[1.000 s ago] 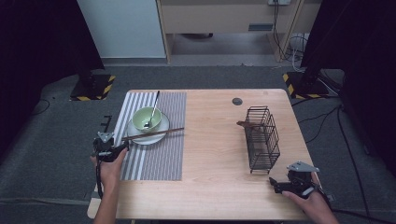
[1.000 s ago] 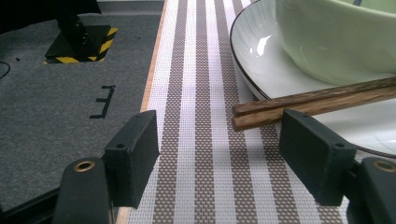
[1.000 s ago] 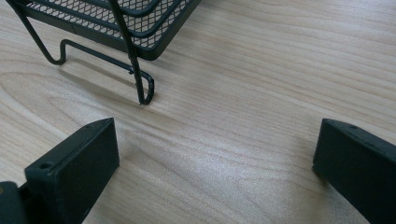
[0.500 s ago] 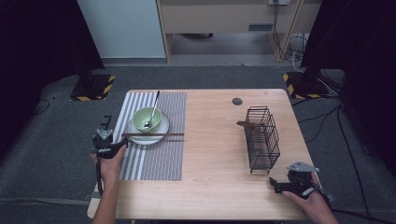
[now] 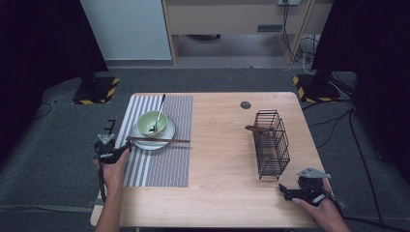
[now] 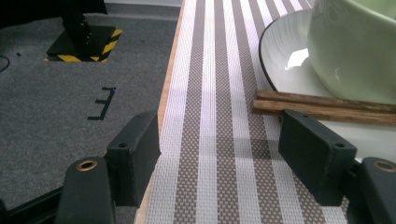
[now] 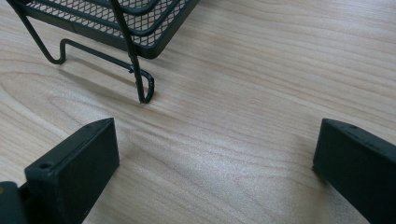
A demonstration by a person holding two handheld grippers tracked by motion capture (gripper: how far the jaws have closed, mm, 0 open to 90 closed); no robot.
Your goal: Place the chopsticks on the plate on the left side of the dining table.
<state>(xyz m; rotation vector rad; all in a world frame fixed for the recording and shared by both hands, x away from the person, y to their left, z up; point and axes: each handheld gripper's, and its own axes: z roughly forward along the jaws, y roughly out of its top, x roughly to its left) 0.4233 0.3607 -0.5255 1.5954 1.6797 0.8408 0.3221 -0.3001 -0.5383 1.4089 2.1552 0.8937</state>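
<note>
Hovering left claw [image 6: 219,154] agape, chopsticks [image 6: 327,107] just ahead

Chopsticks [image 5: 158,140] lie across the plate [image 5: 167,137], before the bowl [image 5: 151,123].

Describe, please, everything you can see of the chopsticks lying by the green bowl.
The chopsticks are a pair of dark brown wooden sticks lying level, side by side and touching. They rest across the near rim of the white plate under the green bowl, their far ends reaching out over the striped placemat. In the left gripper view their squared ends sit just beyond the left gripper, whose open jaws do not touch them.
</note>
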